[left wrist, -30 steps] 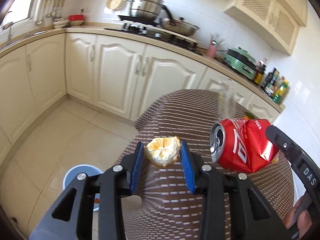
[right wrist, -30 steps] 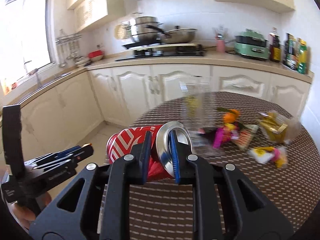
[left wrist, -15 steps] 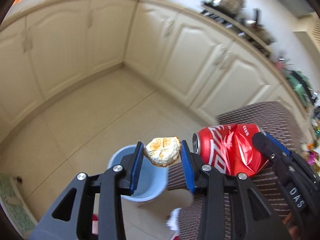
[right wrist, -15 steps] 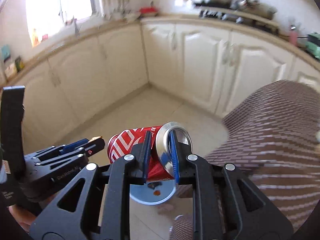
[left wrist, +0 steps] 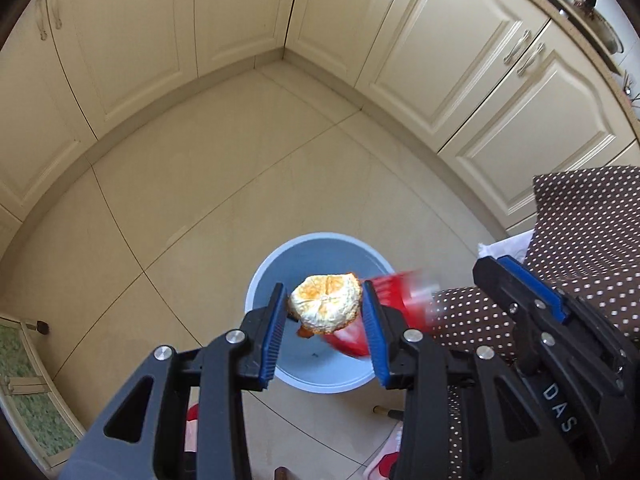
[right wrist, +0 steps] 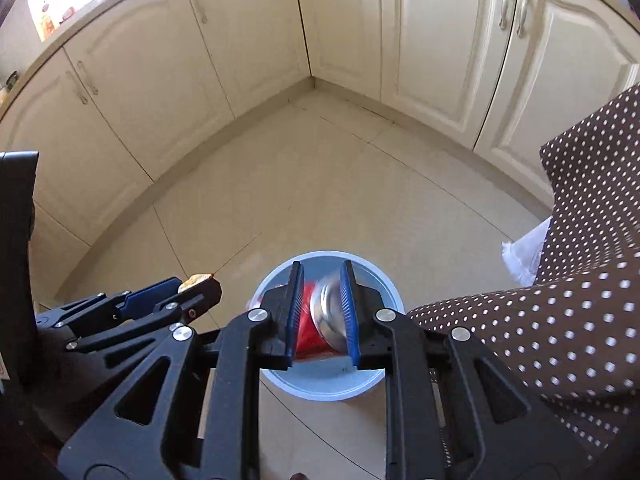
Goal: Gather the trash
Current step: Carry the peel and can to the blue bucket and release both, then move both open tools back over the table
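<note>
Here, over a kitchen floor, the left gripper (left wrist: 324, 312) clenches a piece of orange peel (left wrist: 325, 303) between its blue pads, pith side up, directly above the open mouth of a pale blue trash bin (left wrist: 280, 268) that stands on the beige tiles. From the left wrist camera the bin sits at the centre of the view, just past the fingertips, with the peel covering part of its interior. At about three o'clock from the peel, a crushed red soda can (left wrist: 396, 292) shows as a motion-blurred smear over the bin's right rim.

The right wrist camera looks straight down at the same bin (right wrist: 384, 288). The right gripper (right wrist: 322, 312) is clamped on the can (right wrist: 320, 316), its silver top turned toward the right pad and its red body pressed against the left one; the can hangs over the bin's opening. At nine o'clock in that view, the left gripper (right wrist: 196, 284) reaches in beside the bin's rim, a sliver of the peel (right wrist: 195, 280) visible at its tips.

A brown tablecloth with white dots (right wrist: 580, 280) drapes down at three o'clock, just beside the bin, and cream cabinet doors (right wrist: 432, 40) line the far walls from ten to two o'clock.
</note>
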Demonstrator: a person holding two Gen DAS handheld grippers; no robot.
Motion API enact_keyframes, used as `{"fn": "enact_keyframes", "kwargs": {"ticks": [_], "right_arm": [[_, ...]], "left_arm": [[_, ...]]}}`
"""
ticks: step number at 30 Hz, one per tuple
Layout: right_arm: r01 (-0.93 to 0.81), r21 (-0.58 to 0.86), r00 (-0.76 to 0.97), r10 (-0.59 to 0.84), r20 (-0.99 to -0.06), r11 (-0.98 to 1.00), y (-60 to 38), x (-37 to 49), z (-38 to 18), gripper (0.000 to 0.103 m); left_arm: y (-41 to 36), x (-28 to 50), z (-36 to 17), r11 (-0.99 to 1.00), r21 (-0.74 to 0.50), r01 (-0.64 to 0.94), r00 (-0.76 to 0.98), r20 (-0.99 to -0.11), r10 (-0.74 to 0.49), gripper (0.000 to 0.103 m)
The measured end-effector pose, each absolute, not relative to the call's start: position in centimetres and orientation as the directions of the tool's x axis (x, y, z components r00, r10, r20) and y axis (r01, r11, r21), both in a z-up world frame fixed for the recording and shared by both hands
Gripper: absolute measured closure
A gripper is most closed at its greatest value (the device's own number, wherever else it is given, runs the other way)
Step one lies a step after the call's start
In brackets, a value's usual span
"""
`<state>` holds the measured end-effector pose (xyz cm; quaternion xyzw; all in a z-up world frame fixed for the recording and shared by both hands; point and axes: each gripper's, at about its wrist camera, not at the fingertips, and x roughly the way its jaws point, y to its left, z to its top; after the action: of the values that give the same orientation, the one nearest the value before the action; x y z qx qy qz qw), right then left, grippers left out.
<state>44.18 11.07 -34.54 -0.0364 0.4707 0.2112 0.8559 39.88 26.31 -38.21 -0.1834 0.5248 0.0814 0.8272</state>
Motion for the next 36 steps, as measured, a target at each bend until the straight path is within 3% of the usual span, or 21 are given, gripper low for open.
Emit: {"fn": "enact_keyframes", "kwargs": {"ticks": [10,19,30,36], "right_arm": [[-0.377,0.145,0.453,0.318,-0.833,0.915,10.4,44.9,-35.8,0.083],[-0.368,0.14,0.482,0.317,-0.817,0.919,10.0,43.4,-33.7,0.084],[-0.375,0.13,0.557,0.335,-0.76,0.918,8.5,40.4,-27.7,0.083],[-0.381,0.126,0.611,0.352,-0.709,0.916,7.2,37.4,-23.0,0.079]], "left_arm": [[25.0,40.3,-39.2,0.929,-0.181,-0.322,0.421,-0.907,-0.031,0.066],[24.7,39.7,-37.4,0.929,-0.174,-0.326,0.44,-0.898,-0.013,0.065],[24.7,36.3,-30.9,0.923,-0.18,-0.341,0.526,-0.85,0.029,0.049],[23.8,33.1,-25.8,0.925,-0.18,-0.335,0.594,-0.802,0.059,0.048]]}}
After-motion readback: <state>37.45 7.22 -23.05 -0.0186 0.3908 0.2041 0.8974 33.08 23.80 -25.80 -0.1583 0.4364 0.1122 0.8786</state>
